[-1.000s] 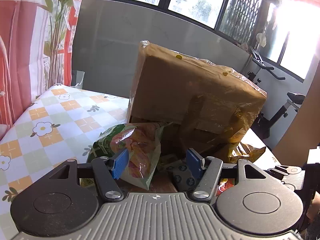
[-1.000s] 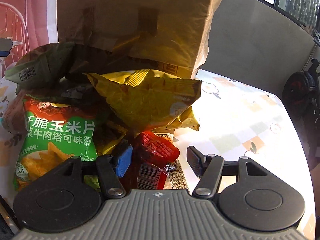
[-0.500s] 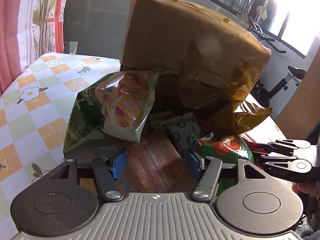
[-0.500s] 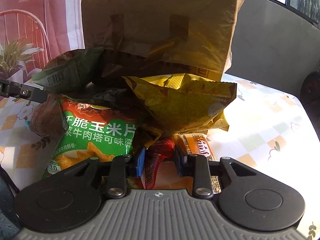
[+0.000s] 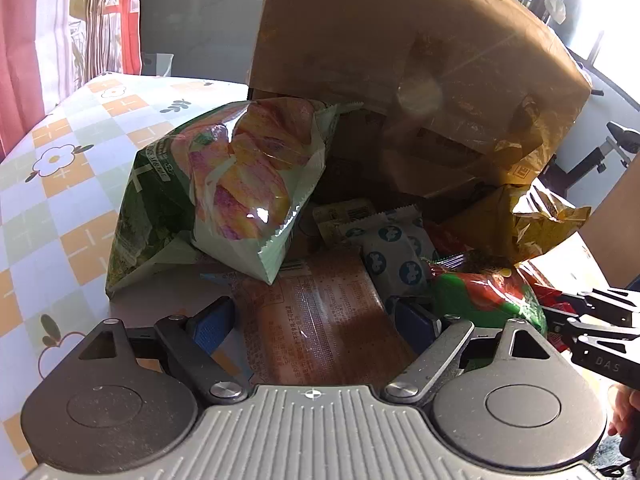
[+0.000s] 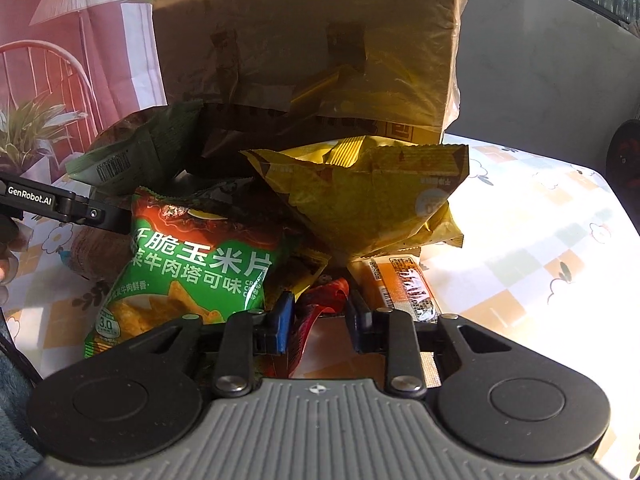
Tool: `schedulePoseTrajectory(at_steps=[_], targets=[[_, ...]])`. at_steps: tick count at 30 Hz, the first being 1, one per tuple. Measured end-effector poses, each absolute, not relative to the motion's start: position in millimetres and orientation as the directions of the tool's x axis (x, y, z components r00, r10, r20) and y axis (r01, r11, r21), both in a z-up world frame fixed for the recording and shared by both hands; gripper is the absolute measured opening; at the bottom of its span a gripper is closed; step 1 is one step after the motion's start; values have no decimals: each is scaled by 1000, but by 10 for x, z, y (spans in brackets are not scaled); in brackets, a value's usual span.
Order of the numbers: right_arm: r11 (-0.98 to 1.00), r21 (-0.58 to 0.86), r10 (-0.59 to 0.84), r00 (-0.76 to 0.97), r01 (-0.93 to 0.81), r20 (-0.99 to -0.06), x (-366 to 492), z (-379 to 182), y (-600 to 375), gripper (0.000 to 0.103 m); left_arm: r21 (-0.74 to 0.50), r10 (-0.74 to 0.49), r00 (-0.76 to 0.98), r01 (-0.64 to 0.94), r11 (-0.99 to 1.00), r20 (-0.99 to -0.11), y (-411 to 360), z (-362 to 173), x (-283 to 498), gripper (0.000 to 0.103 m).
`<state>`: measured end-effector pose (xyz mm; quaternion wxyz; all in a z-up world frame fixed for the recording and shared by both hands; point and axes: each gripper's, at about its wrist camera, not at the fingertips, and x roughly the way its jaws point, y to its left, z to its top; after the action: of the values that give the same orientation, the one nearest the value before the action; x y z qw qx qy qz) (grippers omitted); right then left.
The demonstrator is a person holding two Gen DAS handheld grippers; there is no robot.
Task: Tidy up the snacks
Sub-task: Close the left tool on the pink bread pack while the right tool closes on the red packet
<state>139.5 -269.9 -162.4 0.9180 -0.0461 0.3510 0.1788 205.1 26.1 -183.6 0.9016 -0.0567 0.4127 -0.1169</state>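
A snack pile lies before a brown paper bag (image 5: 420, 60) on its side. My left gripper (image 5: 312, 312) is low over a flat brown-orange packet (image 5: 320, 344). Its jaws are opening wide, and the packet lies between them untouched by the pads. A green chip bag (image 5: 224, 184) leans just beyond. My right gripper (image 6: 320, 316) is closing, and its pads squeeze a small red packet (image 6: 316, 304). Around it lie a green corn-chip bag (image 6: 192, 272), a yellow bag (image 6: 368, 200) and an orange bar (image 6: 404, 284).
A white packet with blue dots (image 5: 396, 252) sits mid-pile. The flowered tablecloth (image 5: 60, 184) spreads to the left and also to the right (image 6: 540, 220). A finger of the left gripper (image 6: 92, 212) reaches in behind the corn-chip bag. A grey wall stands behind the table.
The left gripper sank toward the pile and its jaws spread wider over the brown-orange packet. The right gripper's jaws closed from open onto the red packet.
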Motion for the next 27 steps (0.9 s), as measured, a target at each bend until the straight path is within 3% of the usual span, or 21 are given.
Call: schedulePoseTrajectory(at_steps=[8, 14, 27], targets=[[939, 62, 293, 696, -337, -656, 1377, -1630, -2766, 30, -125, -212, 658, 177, 976, -723, 142, -1909, 2025, 90], [944, 92, 296, 692, -316, -658, 1384, -1645, -2817, 30, -153, -239, 652, 186, 970, -719, 182, -1883, 1948, 81], [953, 89, 276, 711, -289, -646, 1347, -1591, -2859, 30, -189, -266, 648, 188, 964, -714, 317, -1778, 1797, 79]])
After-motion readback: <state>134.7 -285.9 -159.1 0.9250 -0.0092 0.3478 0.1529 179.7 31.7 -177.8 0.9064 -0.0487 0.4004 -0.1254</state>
